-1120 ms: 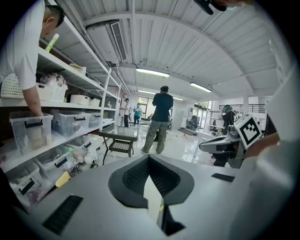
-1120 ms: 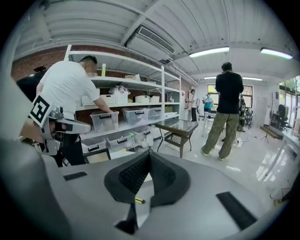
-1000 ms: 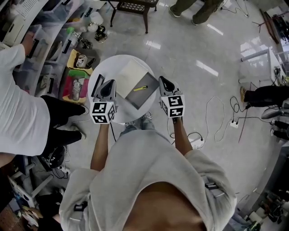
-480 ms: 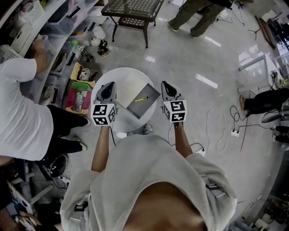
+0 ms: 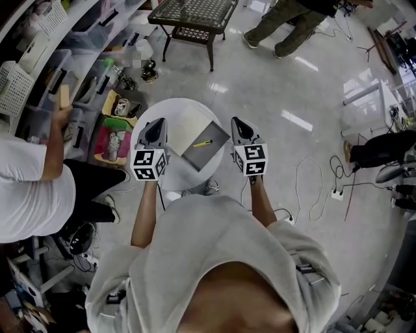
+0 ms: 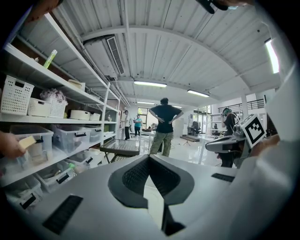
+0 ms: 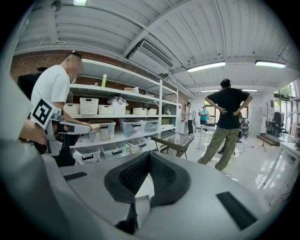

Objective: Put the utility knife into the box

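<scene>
A yellow utility knife point(image 5: 203, 143) lies on a small round white table point(image 5: 170, 172), on the grey lid of a box point(image 5: 209, 140) that sits by a white sheet point(image 5: 185, 121). My left gripper point(image 5: 156, 125) hovers over the table's left part, its jaws shut with nothing in them. My right gripper point(image 5: 238, 124) hangs at the table's right edge, also shut and empty. Both gripper views look level across the room, jaws point(image 6: 149, 158) point(image 7: 149, 154) closed tip to tip; the table is hidden there.
A person in a white shirt point(image 5: 26, 188) stands at the left by shelves of bins point(image 5: 78, 58). A dark mesh table point(image 5: 192, 14) stands beyond, another person's legs point(image 5: 286, 19) behind it. Cables and a power strip point(image 5: 337, 177) lie on the floor at right.
The view has shifted slightly; both grippers hold nearly the same spots over the table. The person at the left has raised an arm toward the shelves.
</scene>
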Demonstrator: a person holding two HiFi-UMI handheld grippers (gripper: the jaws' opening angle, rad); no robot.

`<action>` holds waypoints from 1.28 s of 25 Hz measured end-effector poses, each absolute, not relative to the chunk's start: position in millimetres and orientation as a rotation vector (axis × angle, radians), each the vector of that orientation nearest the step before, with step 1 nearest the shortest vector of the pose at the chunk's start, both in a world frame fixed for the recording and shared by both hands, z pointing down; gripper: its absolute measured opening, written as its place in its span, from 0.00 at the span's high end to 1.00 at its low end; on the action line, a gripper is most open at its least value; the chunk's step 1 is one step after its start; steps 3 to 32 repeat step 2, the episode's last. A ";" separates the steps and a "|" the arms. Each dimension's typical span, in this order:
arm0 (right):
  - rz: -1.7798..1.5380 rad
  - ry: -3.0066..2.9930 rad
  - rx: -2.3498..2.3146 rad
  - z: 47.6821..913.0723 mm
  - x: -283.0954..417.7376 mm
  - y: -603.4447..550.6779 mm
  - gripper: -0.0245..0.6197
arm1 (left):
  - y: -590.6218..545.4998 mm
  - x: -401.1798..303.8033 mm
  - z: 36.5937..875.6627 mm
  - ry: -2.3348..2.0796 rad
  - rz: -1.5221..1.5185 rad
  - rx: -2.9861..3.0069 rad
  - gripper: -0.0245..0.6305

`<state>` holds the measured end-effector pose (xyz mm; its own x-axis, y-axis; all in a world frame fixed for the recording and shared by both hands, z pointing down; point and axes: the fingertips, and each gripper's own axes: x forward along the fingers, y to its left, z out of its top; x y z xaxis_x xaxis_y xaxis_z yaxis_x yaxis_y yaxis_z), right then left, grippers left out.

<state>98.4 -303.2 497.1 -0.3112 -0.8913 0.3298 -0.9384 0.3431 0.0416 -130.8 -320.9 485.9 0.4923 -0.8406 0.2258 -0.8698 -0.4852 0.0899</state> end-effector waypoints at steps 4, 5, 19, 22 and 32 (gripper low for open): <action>0.226 -2.318 1.628 495.9 95.9 -302.7 0.92 | -320.2 -132.7 485.0 -1.477 0.225 2.542 0.93; 0.226 -2.318 1.628 495.9 95.9 -302.7 0.92 | -320.2 -132.7 485.0 -1.477 0.225 2.542 0.93; 0.226 -2.318 1.628 495.9 95.9 -302.7 0.92 | -320.2 -132.7 485.0 -1.477 0.225 2.542 0.93; 0.226 -2.318 1.628 495.9 95.9 -302.7 0.92 | -320.2 -132.7 485.0 -1.477 0.225 2.542 0.93; 0.226 -2.318 1.628 495.9 95.9 -302.7 0.92 | -320.2 -132.7 485.0 -1.477 0.225 2.542 0.93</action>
